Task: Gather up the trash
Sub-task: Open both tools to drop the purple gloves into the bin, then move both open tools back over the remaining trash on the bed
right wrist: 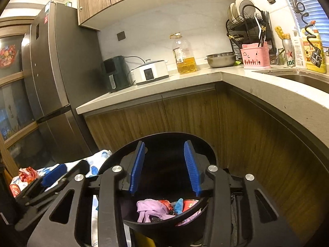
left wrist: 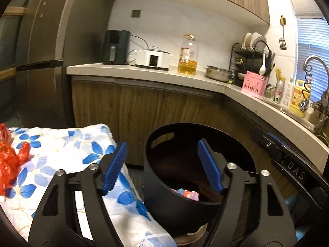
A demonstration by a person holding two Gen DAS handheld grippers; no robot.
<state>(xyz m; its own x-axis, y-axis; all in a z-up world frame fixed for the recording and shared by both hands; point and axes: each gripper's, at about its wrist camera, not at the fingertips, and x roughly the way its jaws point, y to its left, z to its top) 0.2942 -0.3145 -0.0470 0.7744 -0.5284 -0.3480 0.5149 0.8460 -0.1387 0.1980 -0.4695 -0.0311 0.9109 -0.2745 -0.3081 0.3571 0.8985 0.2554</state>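
Observation:
A black round trash bin point(left wrist: 176, 210) stands by the kitchen cabinets, right of a table covered with a blue-flowered cloth point(left wrist: 61, 148). In the right wrist view the bin point(right wrist: 207, 150) holds a purple glove point(right wrist: 152, 210) and red and blue wrappers. My left gripper point(left wrist: 162, 164) is open and empty, between the cloth's edge and the bin. My right gripper point(right wrist: 164, 166) is open and empty above the bin's mouth. Red crinkled plastic trash point(left wrist: 10, 160) lies on the cloth at far left; it also shows in the right wrist view point(right wrist: 27, 174), beyond the left gripper point(right wrist: 51, 177).
A dark fridge point(right wrist: 53, 78) stands left of an L-shaped counter point(right wrist: 185, 78) with an air fryer, a white cooker, an oil bottle point(right wrist: 185, 55), a steel bowl, a dish rack and a sink at right. Wooden cabinet doors point(left wrist: 164, 111) stand behind the bin.

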